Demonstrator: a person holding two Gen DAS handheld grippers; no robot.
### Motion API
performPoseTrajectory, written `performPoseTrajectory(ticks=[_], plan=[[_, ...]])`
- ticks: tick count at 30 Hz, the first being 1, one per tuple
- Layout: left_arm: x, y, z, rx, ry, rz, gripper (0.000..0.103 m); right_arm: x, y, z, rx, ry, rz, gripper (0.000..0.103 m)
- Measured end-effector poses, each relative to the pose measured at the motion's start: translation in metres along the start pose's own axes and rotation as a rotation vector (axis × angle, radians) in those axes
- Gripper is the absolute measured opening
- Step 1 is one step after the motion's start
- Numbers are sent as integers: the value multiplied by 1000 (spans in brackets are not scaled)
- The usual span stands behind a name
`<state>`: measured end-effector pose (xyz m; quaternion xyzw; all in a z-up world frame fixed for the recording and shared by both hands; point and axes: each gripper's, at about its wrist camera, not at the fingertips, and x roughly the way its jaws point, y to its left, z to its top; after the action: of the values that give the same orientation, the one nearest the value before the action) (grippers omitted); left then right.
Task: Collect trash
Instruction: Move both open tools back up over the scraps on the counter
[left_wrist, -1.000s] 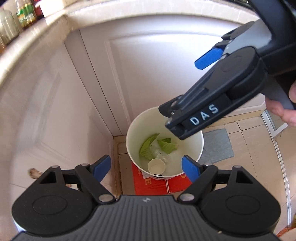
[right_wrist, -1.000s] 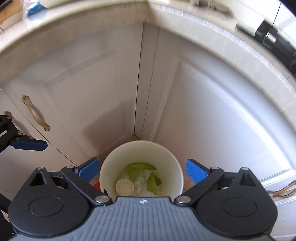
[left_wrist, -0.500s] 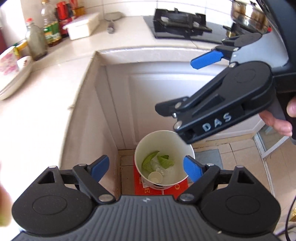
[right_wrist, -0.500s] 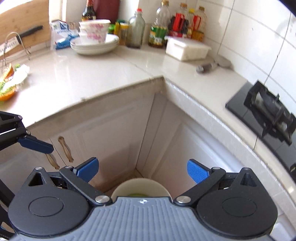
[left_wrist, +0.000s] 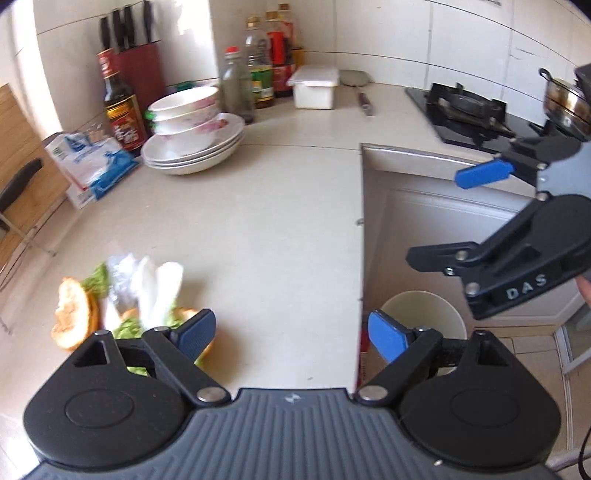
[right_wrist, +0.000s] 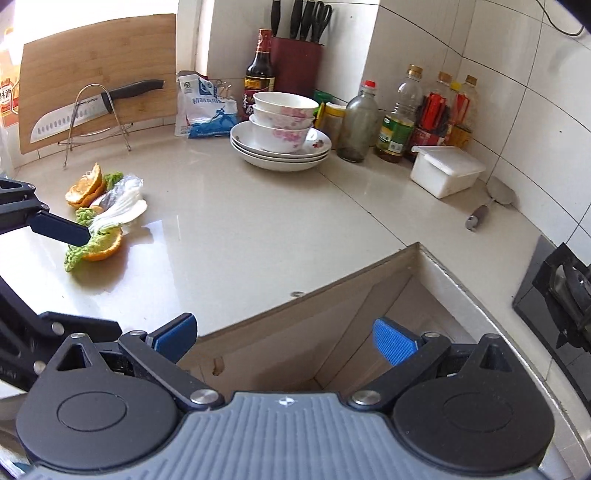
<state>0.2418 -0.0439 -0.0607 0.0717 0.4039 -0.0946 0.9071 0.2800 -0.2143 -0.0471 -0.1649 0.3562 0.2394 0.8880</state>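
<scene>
Both grippers have risen from the bin on the floor to counter height, so the views that a second ago looked down at the cabinet doors and into the bin now take in the worktop. Over that second the left gripper (left_wrist: 291, 334) has been spreading its jaws further; they stand wide apart with nothing between them, above the counter's front edge where it meets the inner corner. The right gripper (right_wrist: 284, 338) is likewise spread and empty, hanging over that same corner edge. A heap of trash (right_wrist: 99, 214) lies toward the left part of the counter (right_wrist: 258, 236): orange peels, green leaf scraps and a crumpled bit of clear and white plastic, all touching one another, with one left-gripper finger showing just in front of the heap in the right wrist view. The white bin (left_wrist: 424, 314) stands on the floor below, in the cabinet corner; its contents are hidden from here. At the counter's back edge sit stacked bowls and plates (right_wrist: 282, 129), a row of bottles (right_wrist: 399, 118), and a white lidded box (right_wrist: 445, 170).
</scene>
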Motion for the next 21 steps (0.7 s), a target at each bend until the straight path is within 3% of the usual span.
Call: performPoseTrajectory(ticks=[8, 12, 15, 21], plan=[[-5, 84, -17, -128, 2, 188, 90, 19, 44, 29, -72, -33, 82, 103], [-2, 125, -17, -178, -17, 244, 90, 29, 54, 41, -71, -51, 110, 103], [6, 149, -13, -210, -27, 255, 90, 40, 62, 47, -70, -44, 126, 103], [33, 183, -10, -235, -22, 208, 89, 52, 72, 54, -96, -33, 158, 103]])
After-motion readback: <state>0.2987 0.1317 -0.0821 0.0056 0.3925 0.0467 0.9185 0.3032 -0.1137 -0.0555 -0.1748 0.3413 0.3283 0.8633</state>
